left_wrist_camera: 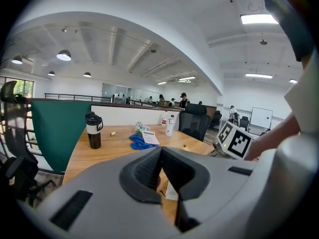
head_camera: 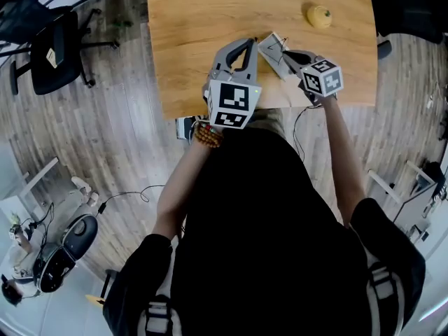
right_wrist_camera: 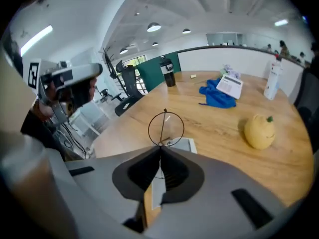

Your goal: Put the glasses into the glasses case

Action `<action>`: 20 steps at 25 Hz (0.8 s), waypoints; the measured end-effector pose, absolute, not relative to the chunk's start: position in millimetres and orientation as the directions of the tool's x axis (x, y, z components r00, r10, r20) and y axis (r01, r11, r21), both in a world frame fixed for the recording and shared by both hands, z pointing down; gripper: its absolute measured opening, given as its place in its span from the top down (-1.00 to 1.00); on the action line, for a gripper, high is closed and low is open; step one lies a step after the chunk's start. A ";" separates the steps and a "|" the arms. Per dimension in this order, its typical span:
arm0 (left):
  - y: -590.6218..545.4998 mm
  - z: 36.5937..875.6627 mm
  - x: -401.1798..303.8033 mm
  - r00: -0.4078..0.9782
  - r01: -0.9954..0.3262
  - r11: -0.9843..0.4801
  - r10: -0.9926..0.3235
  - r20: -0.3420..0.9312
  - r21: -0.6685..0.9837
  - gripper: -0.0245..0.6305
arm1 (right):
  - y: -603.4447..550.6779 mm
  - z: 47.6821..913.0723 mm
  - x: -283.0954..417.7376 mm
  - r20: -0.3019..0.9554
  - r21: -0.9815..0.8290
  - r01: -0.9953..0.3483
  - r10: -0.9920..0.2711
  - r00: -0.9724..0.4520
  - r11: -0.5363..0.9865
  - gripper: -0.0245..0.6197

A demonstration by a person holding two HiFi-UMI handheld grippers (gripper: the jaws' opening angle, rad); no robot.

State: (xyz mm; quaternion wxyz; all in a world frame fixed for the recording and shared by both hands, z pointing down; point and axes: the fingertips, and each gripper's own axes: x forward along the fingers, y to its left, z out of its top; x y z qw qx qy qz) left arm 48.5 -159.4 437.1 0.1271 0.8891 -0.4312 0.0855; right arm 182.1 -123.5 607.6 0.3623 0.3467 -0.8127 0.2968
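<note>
Our right tool (right_wrist_camera: 160,146) pinches the wire-rimmed glasses (right_wrist_camera: 163,126) above the glasses case (right_wrist_camera: 187,144). We should lower them level and gently, perhaps steadying the case with our left tool (left_wrist_camera: 160,148), now pressed together.

Thin metal-wire glasses (right_wrist_camera: 166,128), matt wood-grain table (right_wrist_camera: 219,131)

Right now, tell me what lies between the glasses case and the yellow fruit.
Nothing: bare tabletop separates glasses case and yellow fruit in the right gripper view.

Grey left hand-held gripper (left_wrist_camera: 161,149), head view centre, near level, jaws together, nothing between them. Grey right hand-held gripper (right_wrist_camera: 160,148), right of centre, tilted down, jaws pinched on thin dark wire-frame glasses (right_wrist_camera: 163,125). Both forearms reach up-frame.
</note>
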 end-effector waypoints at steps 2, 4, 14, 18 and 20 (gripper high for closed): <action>-159.1 441.1 52.5 0.619 -0.784 -0.602 -0.738 0.270 0.152 0.87 | -115.7 610.0 187.0 0.822 -0.244 -0.784 -0.308 -0.480 0.571 0.89; -157.1 446.5 58.0 0.627 -0.776 -0.612 -0.724 0.286 0.153 0.87 | -108.9 621.1 196.7 0.880 -0.172 -0.785 -0.266 -0.395 0.595 0.89; -149.2 460.9 81.2 0.663 -0.740 -0.657 -0.678 0.317 0.142 0.87 | -88.3 636.4 208.1 0.969 -0.041 -0.744 -0.154 -0.191 0.667 0.90; -147.7 473.4 90.7 0.676 -0.725 -0.674 -0.654 0.340 0.145 0.87 | -101.8 621.3 203.6 0.929 -0.032 -0.756 -0.260 -0.265 0.654 0.90; -148.5 478.4 89.9 0.676 -0.723 -0.675 -0.650 0.348 0.145 0.87 | -108.9 590.6 198.3 0.878 -0.057 -0.769 -0.334 -0.342 0.637 0.90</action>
